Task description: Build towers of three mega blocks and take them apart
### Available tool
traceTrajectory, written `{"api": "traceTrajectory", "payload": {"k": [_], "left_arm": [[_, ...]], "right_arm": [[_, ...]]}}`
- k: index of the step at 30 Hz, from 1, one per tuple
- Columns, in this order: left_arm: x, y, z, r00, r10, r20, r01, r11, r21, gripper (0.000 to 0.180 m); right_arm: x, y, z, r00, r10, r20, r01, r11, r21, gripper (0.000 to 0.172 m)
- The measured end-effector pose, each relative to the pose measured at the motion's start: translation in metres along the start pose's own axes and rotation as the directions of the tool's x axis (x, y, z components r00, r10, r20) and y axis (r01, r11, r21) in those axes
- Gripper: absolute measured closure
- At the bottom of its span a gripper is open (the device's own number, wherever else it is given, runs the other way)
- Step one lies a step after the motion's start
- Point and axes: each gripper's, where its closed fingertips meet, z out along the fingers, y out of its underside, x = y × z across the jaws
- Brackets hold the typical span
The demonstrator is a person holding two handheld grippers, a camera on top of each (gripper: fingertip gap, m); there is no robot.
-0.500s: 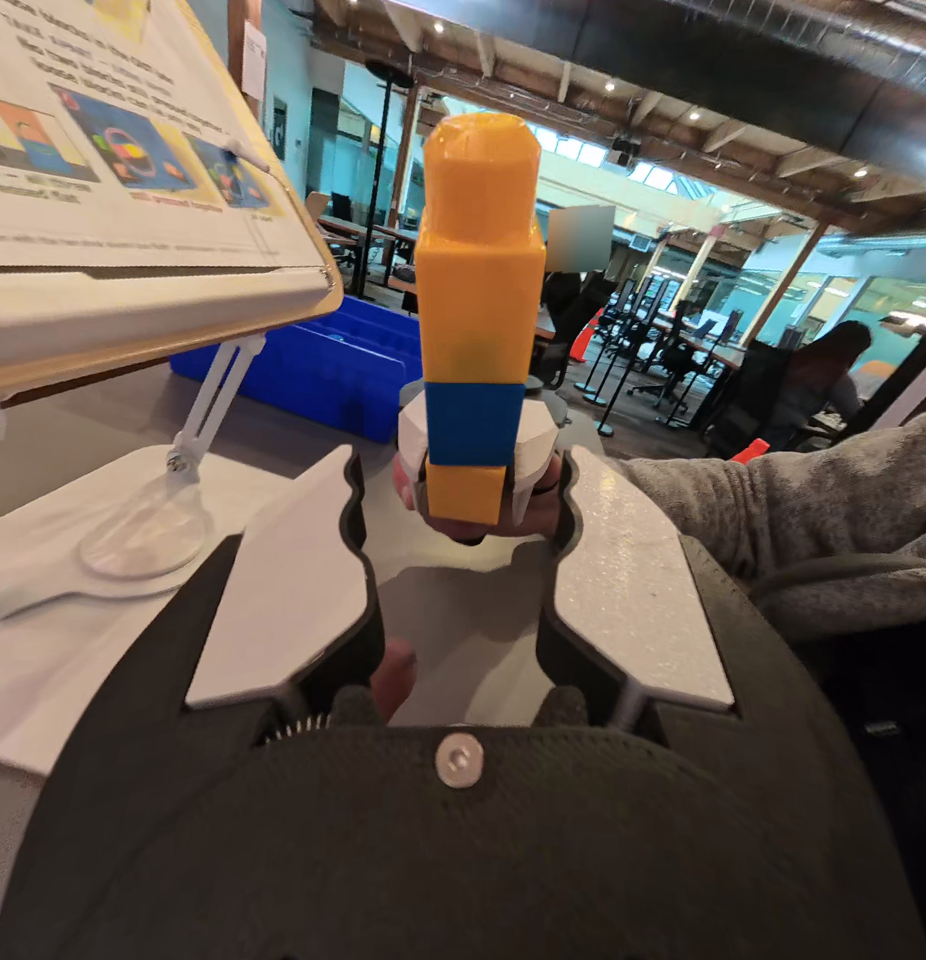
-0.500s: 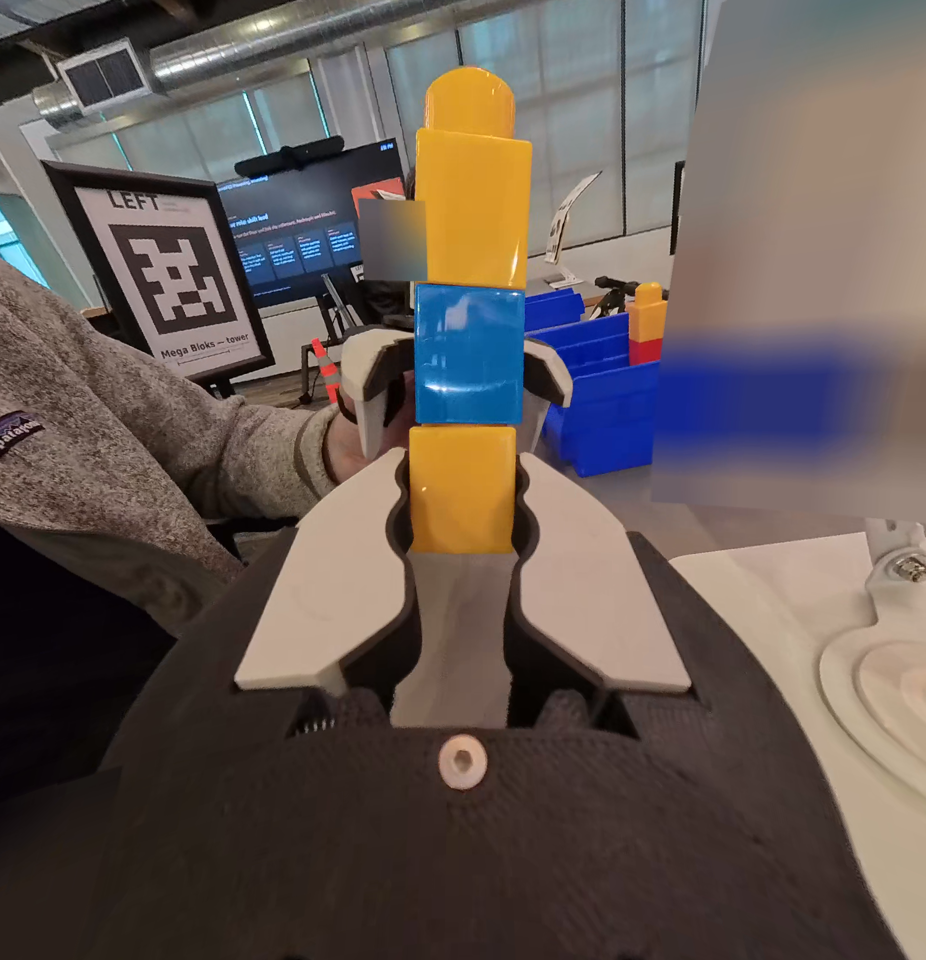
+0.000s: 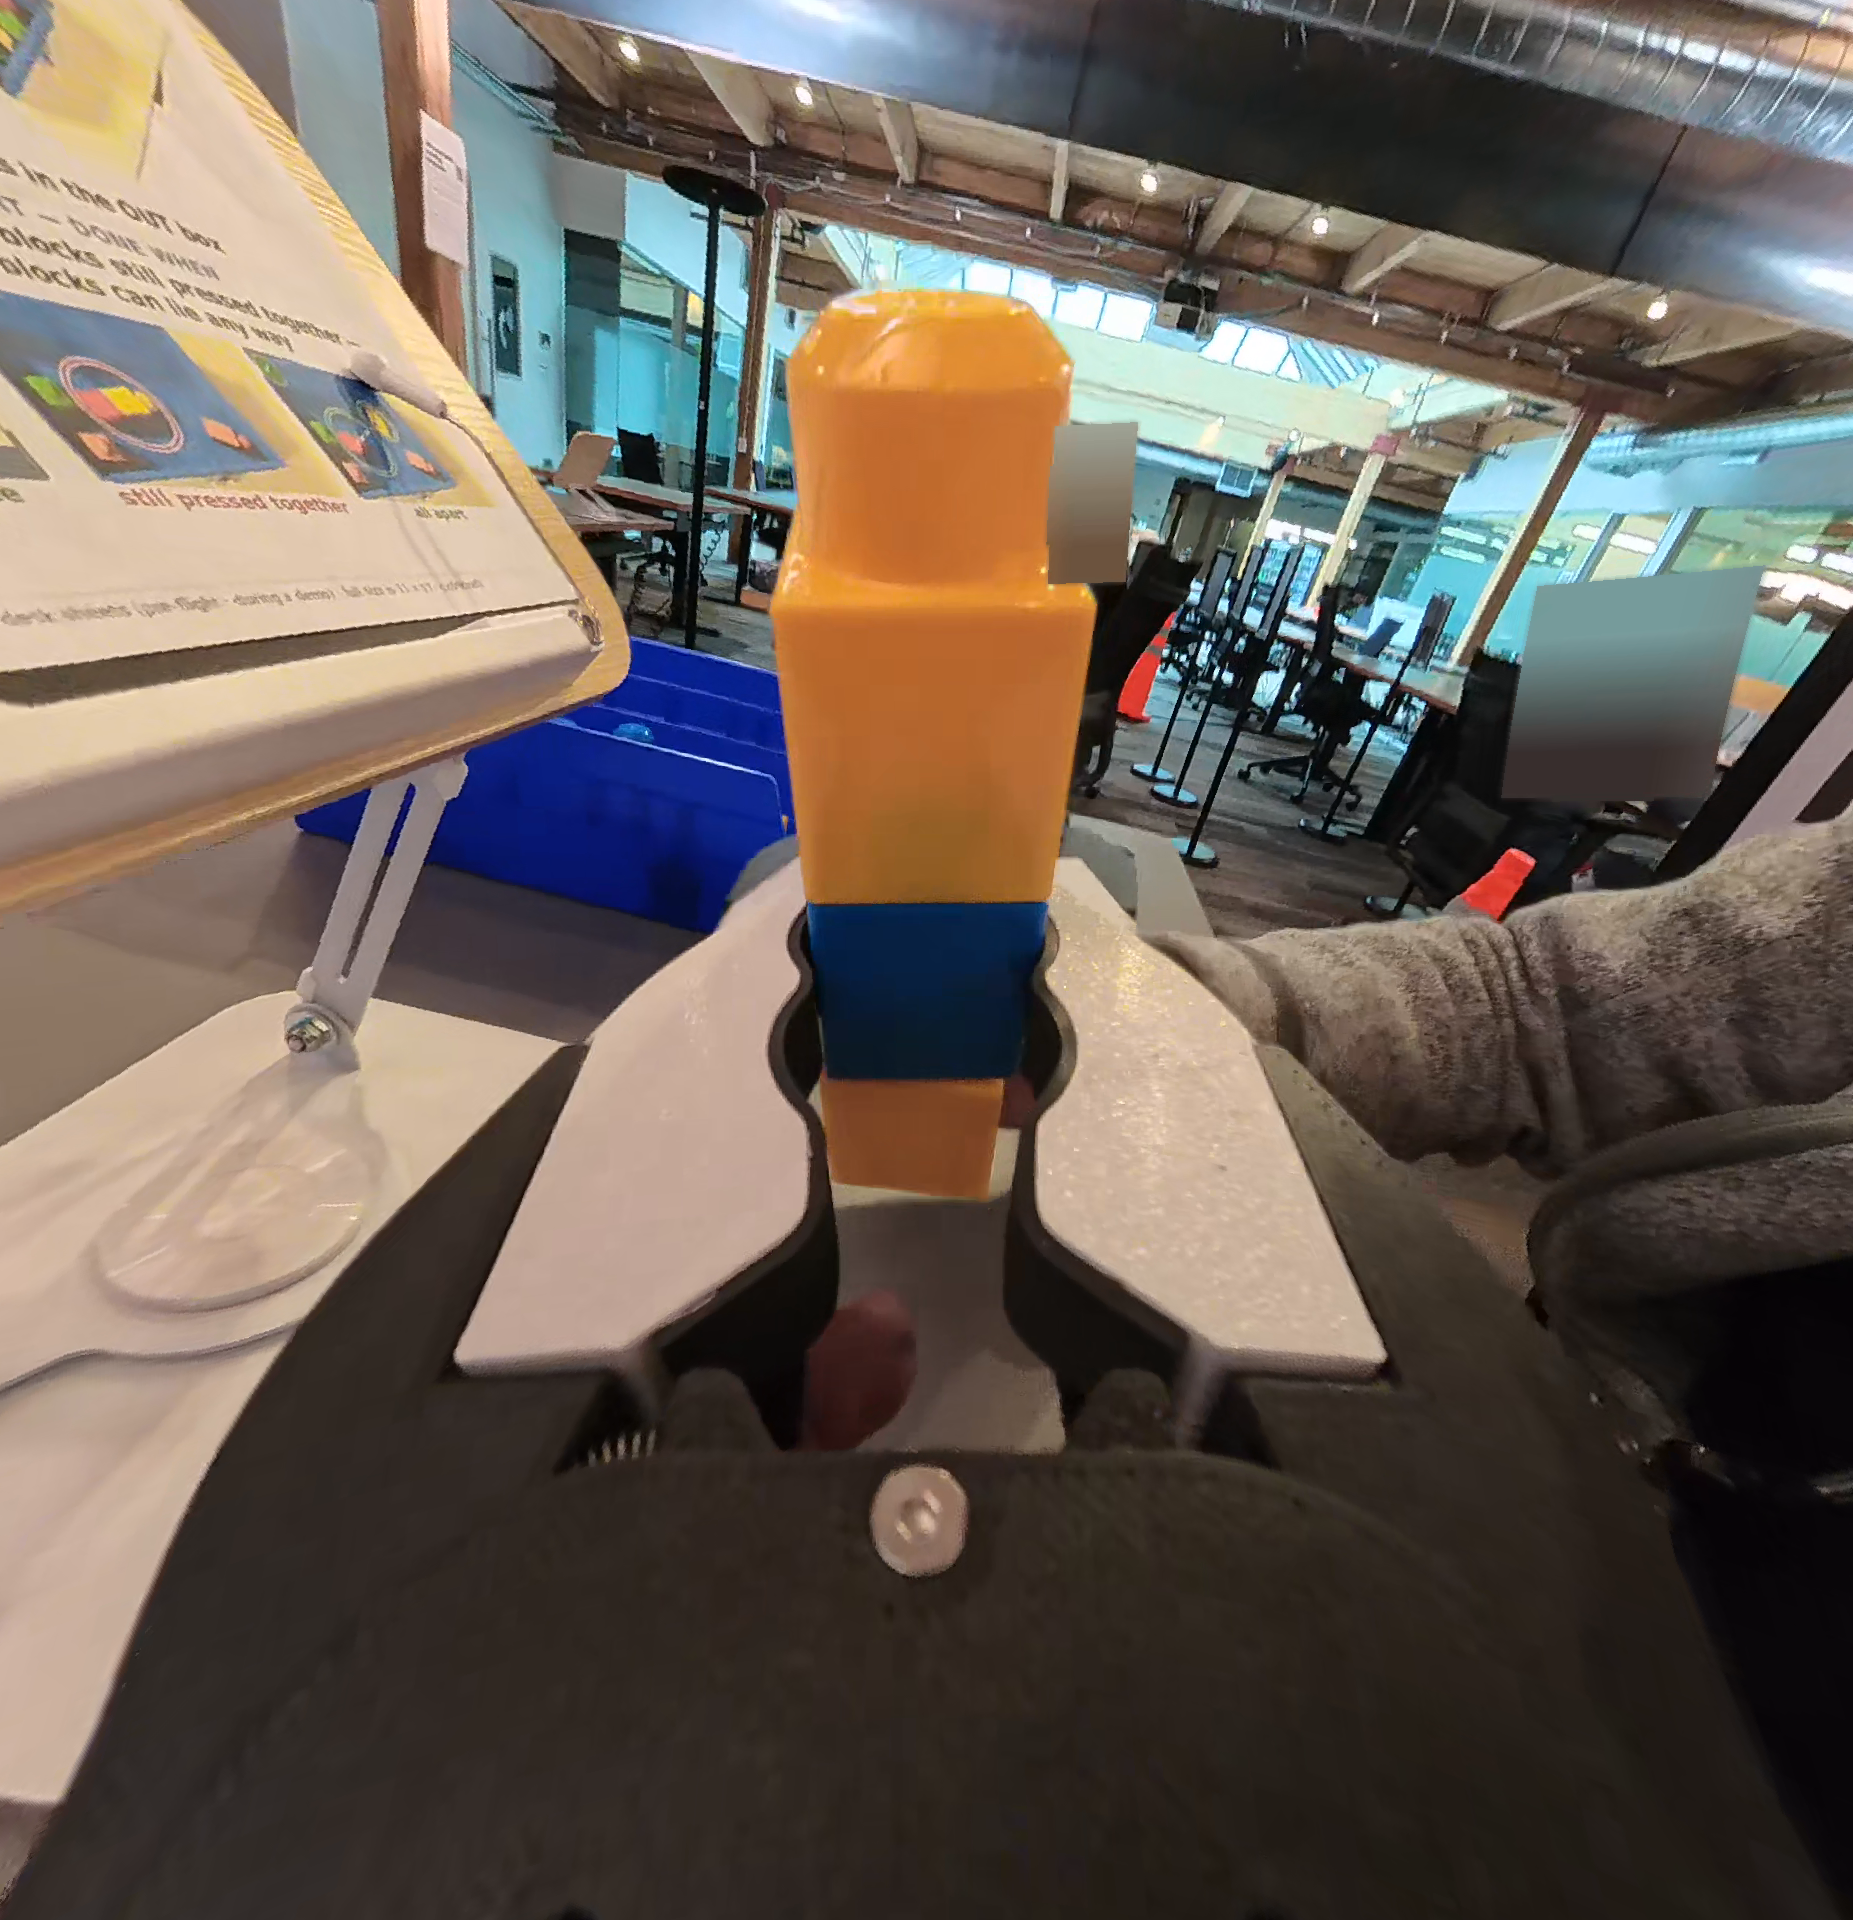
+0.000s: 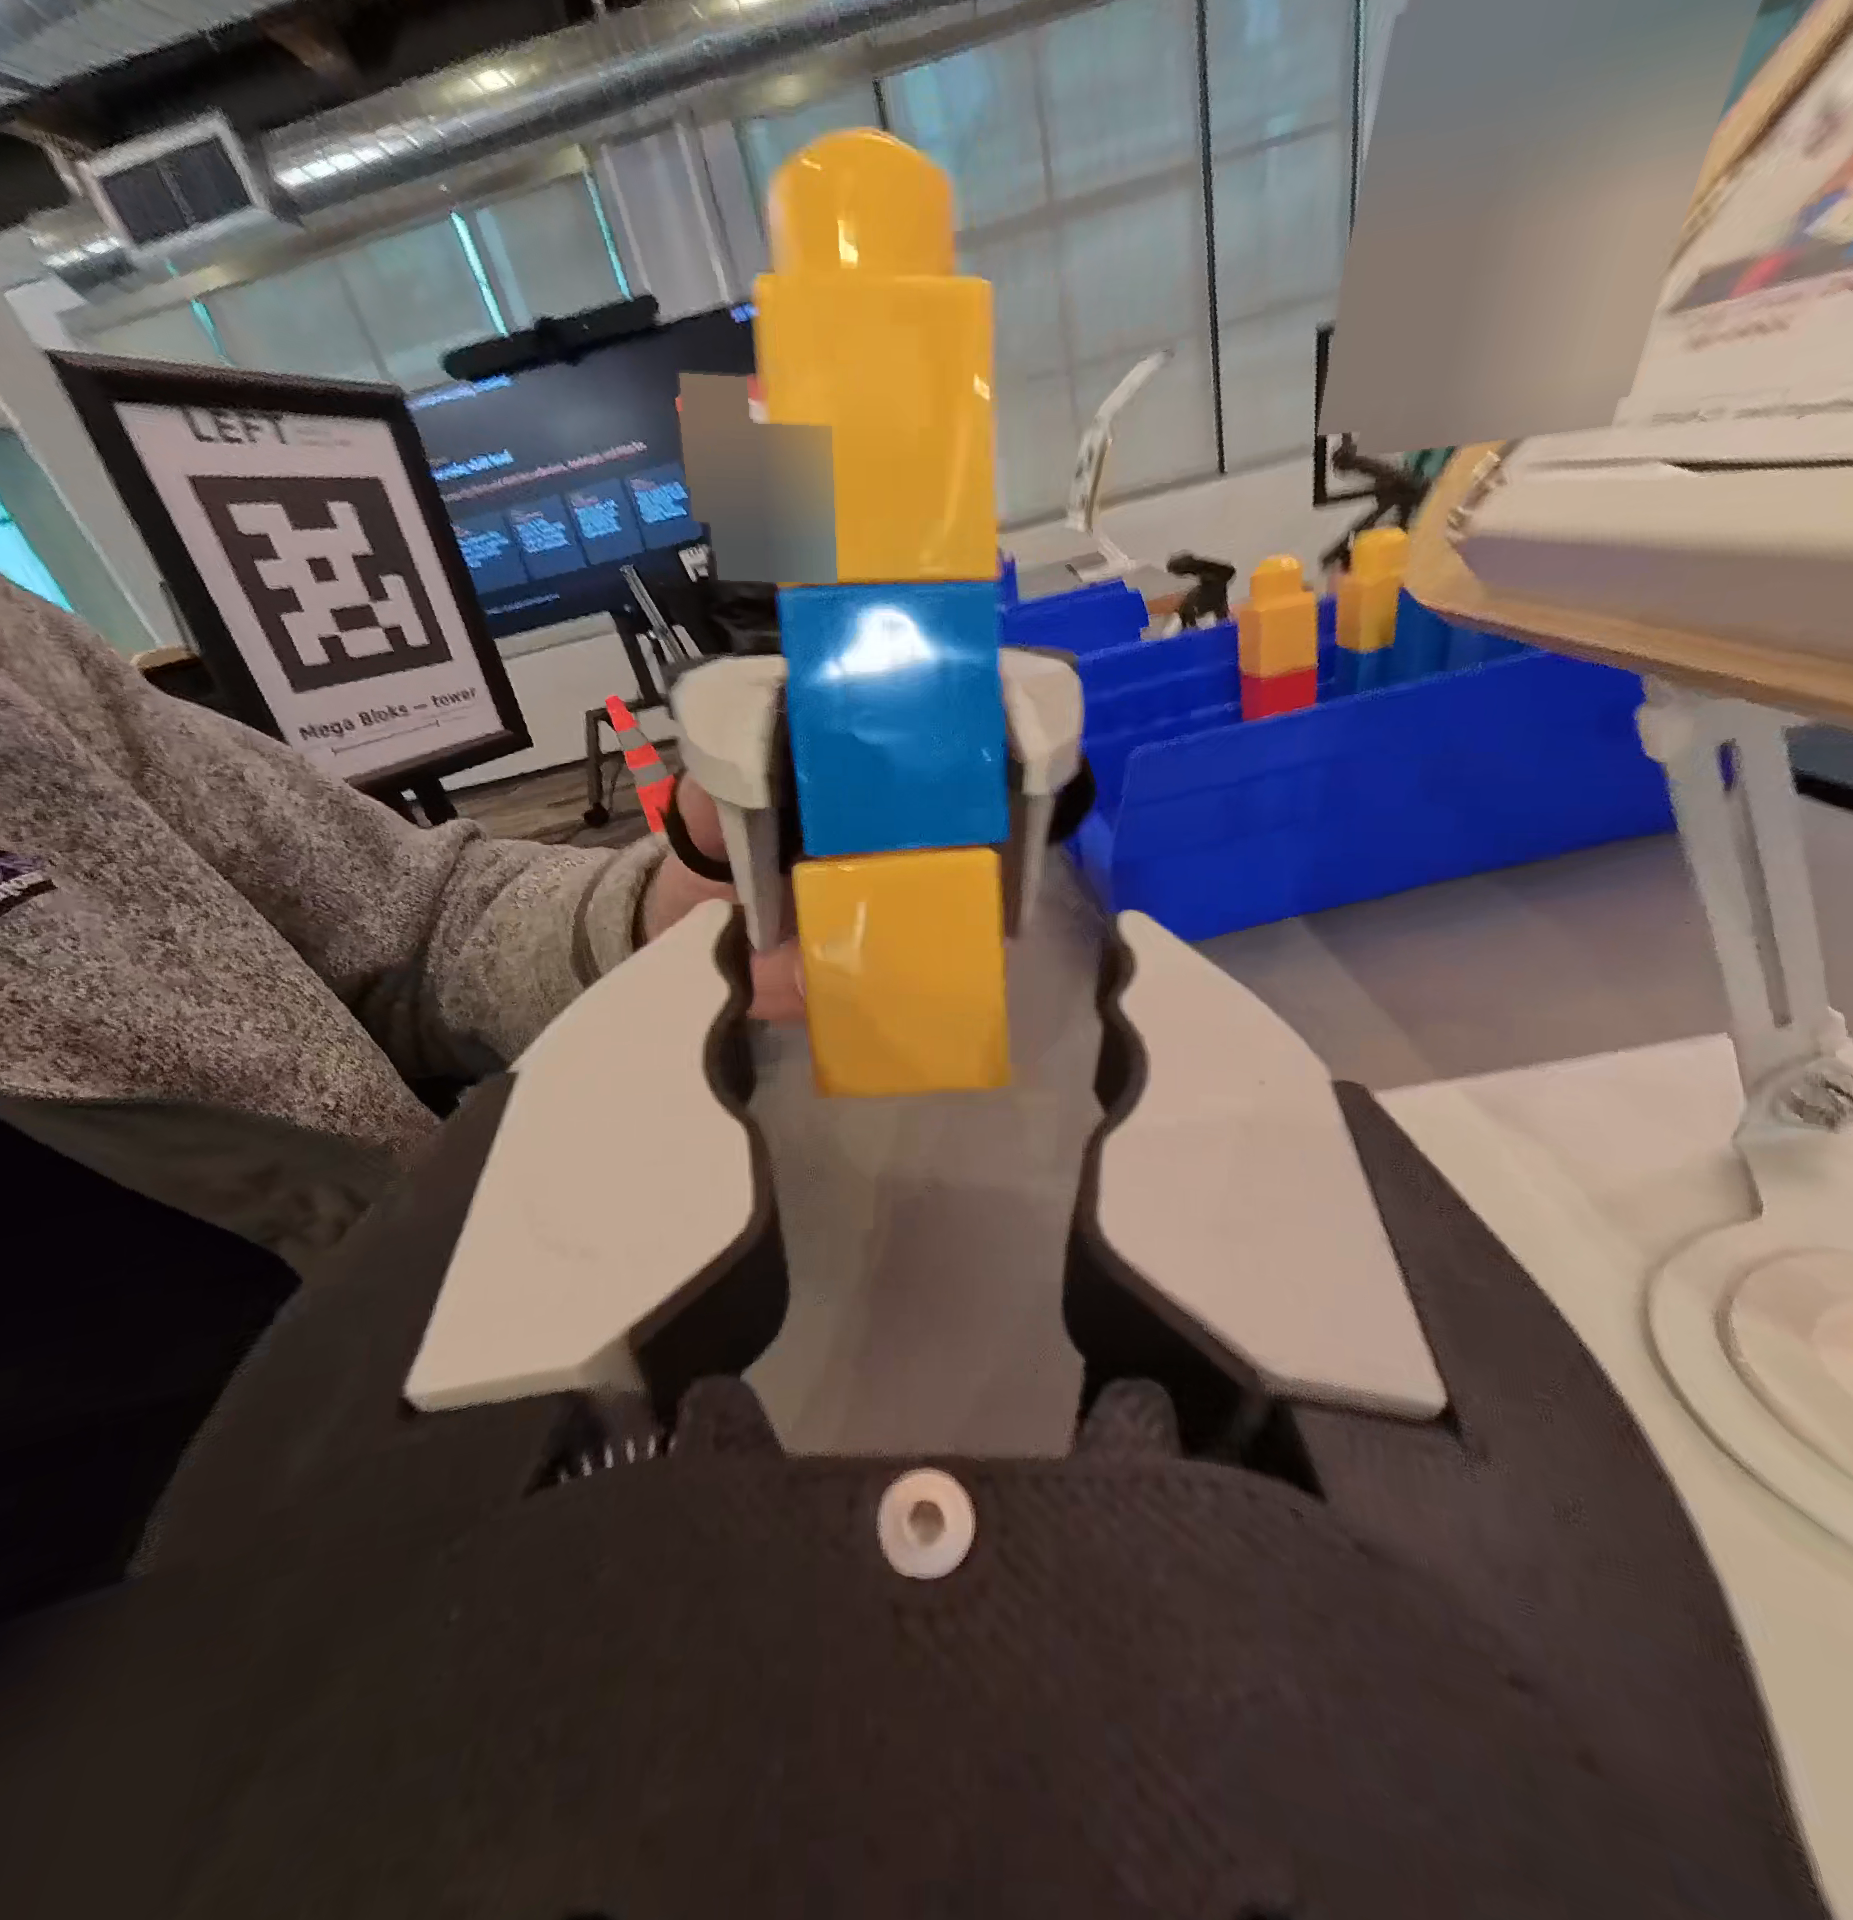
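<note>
A tower of three blocks is held up in the air: a yellow top block (image 3: 927,707), a blue middle block (image 3: 922,997) and a yellow bottom block (image 3: 911,1132). My left gripper (image 3: 924,935) is shut on the blue block, with both pads pressed on its sides. The right wrist view shows the same grasp, the left gripper's fingers (image 4: 730,748) clamped on the blue block (image 4: 891,727). My right gripper (image 4: 922,940) is open. The yellow bottom block (image 4: 901,966) stands between its pads with a gap on each side.
A blue divided bin (image 4: 1369,810) stands on the table behind the tower and holds two small block towers (image 4: 1277,649). The bin also shows in the left wrist view (image 3: 589,790). A tilted instruction board (image 3: 226,468) stands on a white stand base (image 3: 236,1195). A grey sleeve (image 3: 1473,997) reaches in from the right. Only a small space, under 4 cm, lies between the two pairs of fingers.
My right gripper has opened and let go of the yellow bottom block. My left gripper has moved in around the tower and shut on the blue block.
</note>
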Motion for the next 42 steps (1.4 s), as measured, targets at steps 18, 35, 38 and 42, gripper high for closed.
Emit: {"api": "traceTrajectory", "payload": {"k": [18, 35, 38, 42], "left_arm": [[0.0, 0.071, 0.014, 0.986, 0.14, -0.091, -0.167, 0.811, -0.561, 0.146], [-0.008, 0.072, 0.012, 0.988, 0.144, -0.061, -0.153, 0.811, -0.565, 0.146], [-0.012, 0.072, 0.01, 0.99, 0.128, -0.052, -0.135, 0.823, -0.551, 0.146], [-0.01, 0.071, 0.012, 0.989, 0.136, -0.064, -0.149, 0.825, -0.546, 0.146]], "right_arm": [[-0.008, -0.008, -0.018, 0.986, -0.166, -0.031, 0.151, 0.949, -0.277, 0.132], [0.003, -0.088, -0.094, 0.95, -0.194, -0.244, 0.201, 0.98, 0.002, 0.135], [0.023, -0.106, -0.14, 0.894, -0.215, -0.393, 0.223, 0.975, -0.026, 0.135], [0.055, -0.119, -0.203, 0.818, -0.198, -0.54, 0.201, 0.978, -0.053, 0.135]]}}
